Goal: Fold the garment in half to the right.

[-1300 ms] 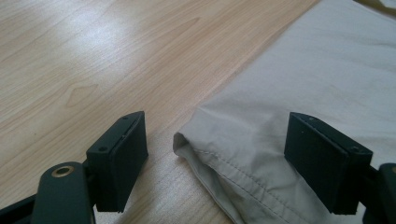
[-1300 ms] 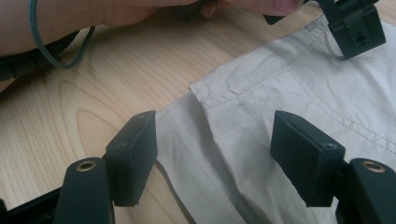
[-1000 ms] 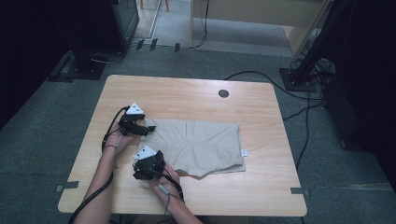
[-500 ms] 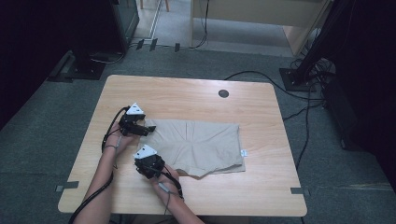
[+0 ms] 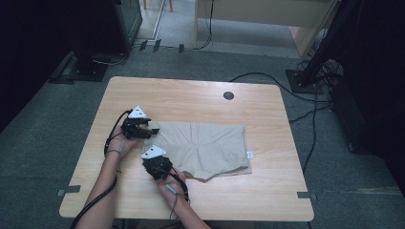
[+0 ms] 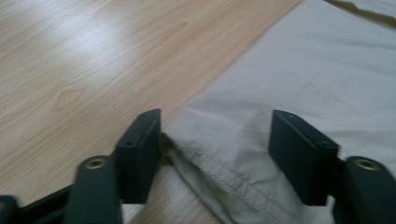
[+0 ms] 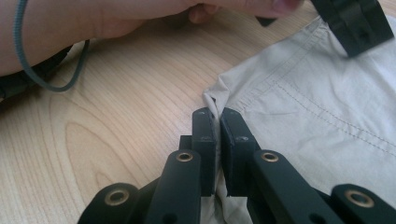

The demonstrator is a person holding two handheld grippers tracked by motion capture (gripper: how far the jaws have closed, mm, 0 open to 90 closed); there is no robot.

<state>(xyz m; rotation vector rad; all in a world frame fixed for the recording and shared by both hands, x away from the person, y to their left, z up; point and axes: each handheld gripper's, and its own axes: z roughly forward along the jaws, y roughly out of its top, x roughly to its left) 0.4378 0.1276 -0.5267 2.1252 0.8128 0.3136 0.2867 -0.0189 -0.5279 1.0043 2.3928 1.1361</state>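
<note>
Beige shorts (image 5: 205, 148) lie flat on the wooden table (image 5: 191, 98). My left gripper (image 5: 152, 130) rests at their far left corner. In the left gripper view its jaws (image 6: 217, 126) have just been closing and still stand apart, with the bunched hem (image 6: 224, 163) between them. At the near left corner sits my right gripper (image 5: 156, 161). Its jaws (image 7: 218, 114) have just been closing and are now shut on a raised fold of the shorts' edge (image 7: 212, 98). The right gripper view has the left gripper (image 7: 355, 23) and its hand at the top.
A black round grommet (image 5: 229, 95) sits in the table near its far edge. A small white label (image 5: 249, 154) sticks out at the shorts' right side. Cables (image 5: 305, 119) run over the floor to the right of the table.
The right gripper has nudged slightly towards the shorts' near left corner. The left gripper and the shorts lie as before.
</note>
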